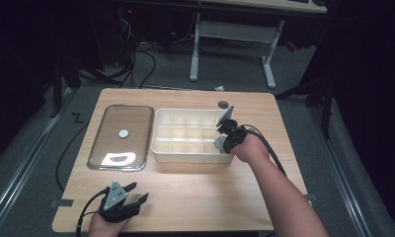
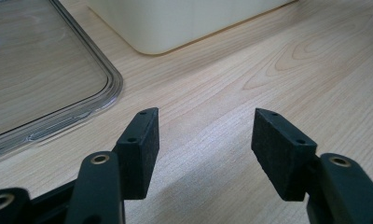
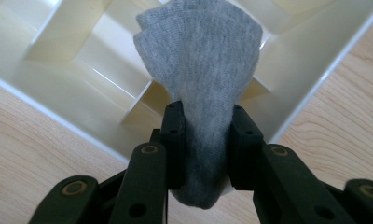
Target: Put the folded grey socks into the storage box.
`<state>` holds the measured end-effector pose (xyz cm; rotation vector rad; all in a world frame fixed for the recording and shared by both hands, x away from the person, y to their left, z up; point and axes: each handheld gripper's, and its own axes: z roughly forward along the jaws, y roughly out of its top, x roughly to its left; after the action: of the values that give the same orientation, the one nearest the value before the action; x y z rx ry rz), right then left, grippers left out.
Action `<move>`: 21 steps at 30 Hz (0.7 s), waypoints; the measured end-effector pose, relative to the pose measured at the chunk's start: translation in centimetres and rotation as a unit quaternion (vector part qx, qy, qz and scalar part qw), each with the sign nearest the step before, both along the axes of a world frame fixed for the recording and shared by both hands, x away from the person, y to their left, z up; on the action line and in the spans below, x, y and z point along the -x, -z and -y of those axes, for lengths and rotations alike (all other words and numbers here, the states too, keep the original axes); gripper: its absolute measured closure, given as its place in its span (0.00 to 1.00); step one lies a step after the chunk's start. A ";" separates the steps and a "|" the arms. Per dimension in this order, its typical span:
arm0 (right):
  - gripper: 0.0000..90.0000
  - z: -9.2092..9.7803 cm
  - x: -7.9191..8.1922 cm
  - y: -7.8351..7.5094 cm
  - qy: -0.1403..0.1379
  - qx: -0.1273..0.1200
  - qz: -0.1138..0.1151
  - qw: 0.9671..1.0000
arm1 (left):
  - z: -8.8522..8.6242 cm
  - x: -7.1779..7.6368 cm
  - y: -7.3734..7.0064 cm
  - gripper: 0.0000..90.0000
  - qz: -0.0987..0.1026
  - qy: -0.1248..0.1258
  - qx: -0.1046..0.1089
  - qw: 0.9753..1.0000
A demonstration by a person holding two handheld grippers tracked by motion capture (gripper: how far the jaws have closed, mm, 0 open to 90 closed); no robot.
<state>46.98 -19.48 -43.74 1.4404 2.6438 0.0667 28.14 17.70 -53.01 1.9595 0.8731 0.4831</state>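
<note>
The right gripper (image 3: 205, 140) is clenched on a grey sock (image 3: 203, 70), holding it over the near corner compartment of the divided box (image 1: 158, 148). This looks like the placing step: next, lower and let go. The left gripper (image 2: 205, 144) rests released on the bench (image 2: 268, 70).

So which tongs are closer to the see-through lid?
Left. The left tongs sit open on the table just below the clear lid. The right tongs are across the divided box, at its right end, holding a grey sock.
</note>
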 end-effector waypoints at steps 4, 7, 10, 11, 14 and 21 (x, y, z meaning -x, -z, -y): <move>0.81 -0.1 -0.3 0.5 0.000 0.001 -0.014 1.000 | 0.0 0.0 0.0 0.47 0.000 0.000 0.000 1.000; 0.81 0.0 -0.5 0.9 -0.002 -0.001 -0.019 1.000 | 0.0 0.0 0.0 0.47 -0.002 0.000 0.007 1.000; 0.82 0.0 -0.6 1.2 -0.009 0.000 -0.025 1.000 | 0.0 0.0 0.0 0.47 -0.002 0.000 0.007 1.000; 0.82 -0.1 -0.7 1.3 -0.009 0.000 -0.027 1.000 | 0.0 0.0 0.0 0.47 -0.003 0.001 0.007 1.000; 0.82 -0.1 -0.8 1.6 -0.005 -0.002 -0.034 0.999 | 0.0 0.0 0.0 0.47 -0.003 0.000 0.008 1.000; 0.82 -0.1 -1.0 2.4 0.006 -0.010 -0.049 0.999 | 0.0 0.0 0.0 0.47 -0.004 0.001 0.006 1.000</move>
<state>47.99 -19.36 -46.09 1.5020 2.7192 0.0218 28.13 17.70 -53.02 1.9526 0.8768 0.4676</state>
